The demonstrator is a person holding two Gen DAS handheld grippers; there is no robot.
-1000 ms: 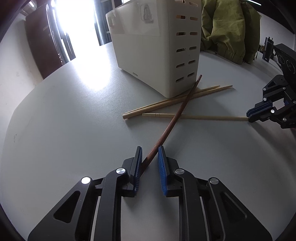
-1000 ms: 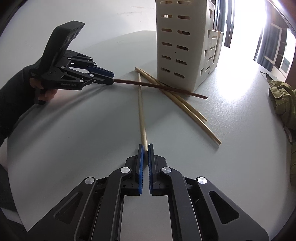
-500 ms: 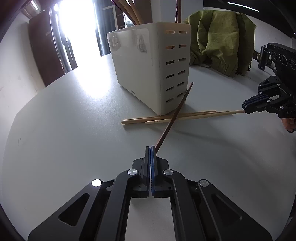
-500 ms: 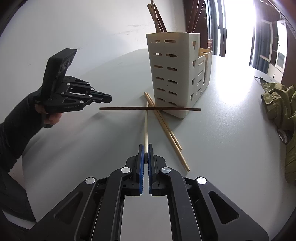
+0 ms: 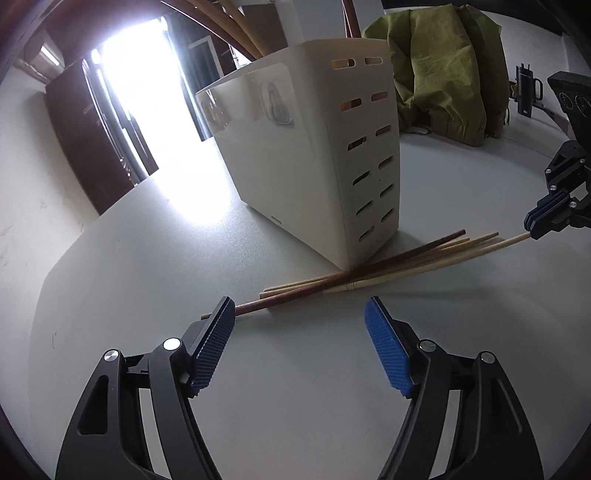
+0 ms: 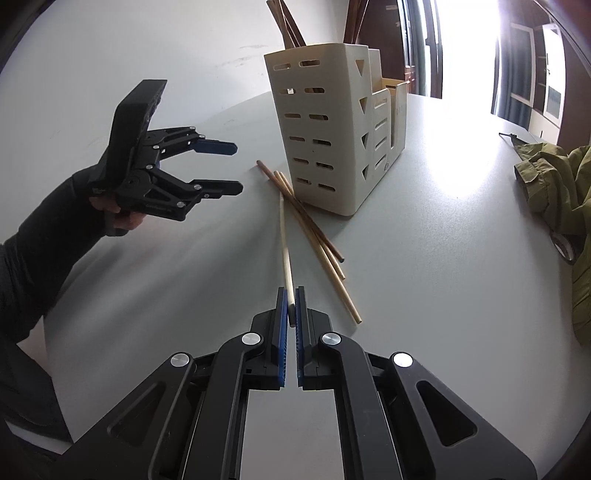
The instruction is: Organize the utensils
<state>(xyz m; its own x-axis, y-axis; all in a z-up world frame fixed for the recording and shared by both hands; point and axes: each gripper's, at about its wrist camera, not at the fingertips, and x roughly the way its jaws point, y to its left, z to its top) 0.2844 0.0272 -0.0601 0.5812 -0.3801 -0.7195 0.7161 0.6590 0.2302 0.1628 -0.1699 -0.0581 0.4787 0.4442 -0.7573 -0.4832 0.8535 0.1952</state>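
Beside the cream holder [image 6: 332, 140] on the grey tabletop [image 6: 424, 277] lie a dark chopstick [image 5: 332, 280] and two pale chopsticks [image 6: 328, 258], touching one another at the holder's corner. Left gripper [image 6: 231, 168] has just been opening; its jaws stand spread with nothing between them. Right gripper [image 6: 291, 306] is pinching the end of a third pale chopstick [image 6: 283, 236]. More chopsticks [image 6: 284, 22] stand upright inside the holder.

Chopsticks [image 5: 373, 273] lie on table [image 5: 147, 258] against holder [image 5: 306, 155]; jacket [image 5: 447, 70] behind.

Green jacket [image 5: 447, 70] on grey table [image 5: 147, 236], dark flask [image 5: 526, 90] behind
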